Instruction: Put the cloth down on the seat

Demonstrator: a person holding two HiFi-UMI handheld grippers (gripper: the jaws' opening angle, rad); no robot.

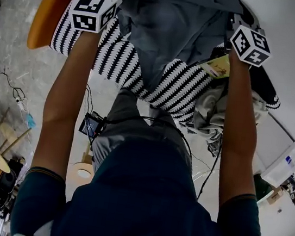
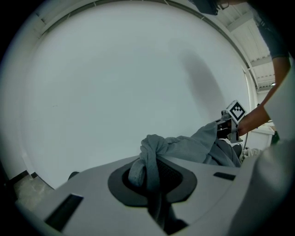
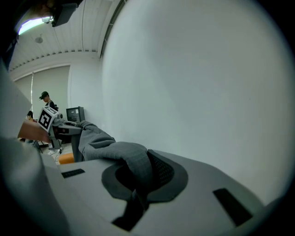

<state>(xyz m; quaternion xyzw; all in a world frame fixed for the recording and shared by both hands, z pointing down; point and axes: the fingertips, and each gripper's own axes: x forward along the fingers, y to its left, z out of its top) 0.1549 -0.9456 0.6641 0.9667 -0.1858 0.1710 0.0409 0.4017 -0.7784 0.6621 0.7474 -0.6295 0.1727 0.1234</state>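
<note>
The cloth is grey and is in the upper middle of the head view. It is stretched between both grippers and hangs in front of the seat, which has a black and white zigzag pattern. Whether its lower tip touches the seat, I cannot tell. The left gripper is pressed together on one bunched corner of the cloth. The right gripper pinches the other corner in the same way. An orange edge shows at the upper left, beside the seat.
</note>
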